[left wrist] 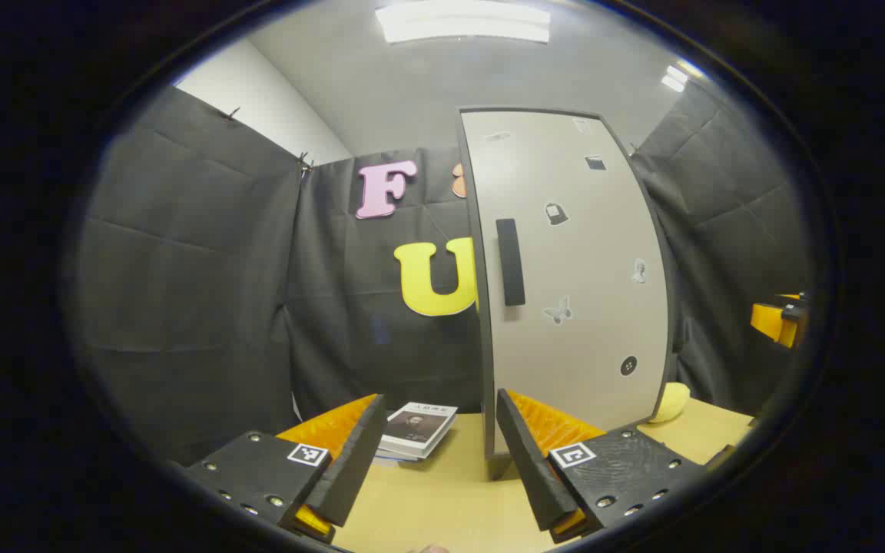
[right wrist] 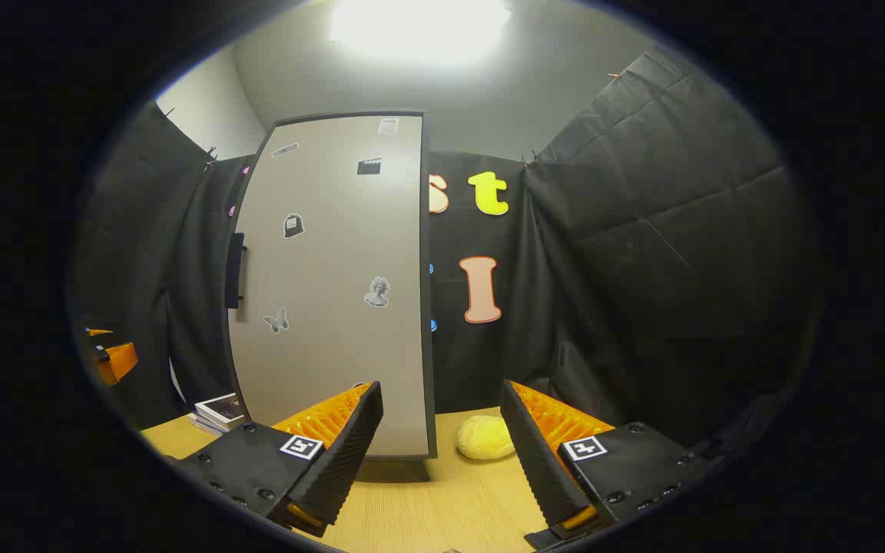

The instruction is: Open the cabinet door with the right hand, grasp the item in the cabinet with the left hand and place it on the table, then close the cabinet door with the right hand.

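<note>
A tall grey cabinet (left wrist: 573, 276) stands on the wooden table with its door shut. A dark vertical handle (left wrist: 510, 261) sits near the door's left edge, and small stickers dot the door. My left gripper (left wrist: 436, 468) is open and empty, low over the table in front of the cabinet. In the right gripper view the cabinet (right wrist: 335, 284) stands ahead to the left, its handle (right wrist: 234, 270) at the far left edge. My right gripper (right wrist: 442, 453) is open and empty, short of the cabinet's right corner. The cabinet's inside is hidden.
A small stack of books (left wrist: 418, 430) lies on the table (left wrist: 442, 507) left of the cabinet. A soft yellow lump (right wrist: 485, 438) rests on the table to the cabinet's right. Black cloth walls close in on all sides.
</note>
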The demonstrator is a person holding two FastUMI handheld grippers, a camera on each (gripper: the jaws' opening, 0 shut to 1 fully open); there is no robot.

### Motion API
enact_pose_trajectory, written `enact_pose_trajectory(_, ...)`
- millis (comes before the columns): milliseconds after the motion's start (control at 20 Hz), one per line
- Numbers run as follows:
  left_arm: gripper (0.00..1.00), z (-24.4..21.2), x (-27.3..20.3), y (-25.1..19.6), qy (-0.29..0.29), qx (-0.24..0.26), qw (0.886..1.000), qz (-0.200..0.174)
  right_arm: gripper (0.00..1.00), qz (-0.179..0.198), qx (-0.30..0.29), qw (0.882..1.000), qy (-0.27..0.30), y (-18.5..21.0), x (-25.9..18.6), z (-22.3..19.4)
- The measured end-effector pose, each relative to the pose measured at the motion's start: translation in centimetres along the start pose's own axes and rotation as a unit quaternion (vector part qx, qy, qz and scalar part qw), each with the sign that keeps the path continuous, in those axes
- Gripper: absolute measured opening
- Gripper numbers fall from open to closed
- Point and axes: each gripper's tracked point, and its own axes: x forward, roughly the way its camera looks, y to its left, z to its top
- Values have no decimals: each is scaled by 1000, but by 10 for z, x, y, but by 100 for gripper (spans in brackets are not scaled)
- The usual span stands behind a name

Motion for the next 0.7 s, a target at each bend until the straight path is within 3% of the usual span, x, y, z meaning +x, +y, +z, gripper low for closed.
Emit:
enact_pose_trajectory(100,92,0,-2,0,0,-1,1000,3,97,3,-1,1000,0,-1,0,0)
enact_pose_trajectory(350,92,2,-7,-2,-3,0,1000,7,98,4,4,1000,7,-4,2,-2)
enact_pose_trajectory(400,87,1,-7,-3,-2,1,1000,8,97,4,5,1000,7,-5,3,-2)
enact_pose_trajectory(700,88,-1,-7,-6,1,1,1000,11,98,6,1,1000,11,-10,4,-4)
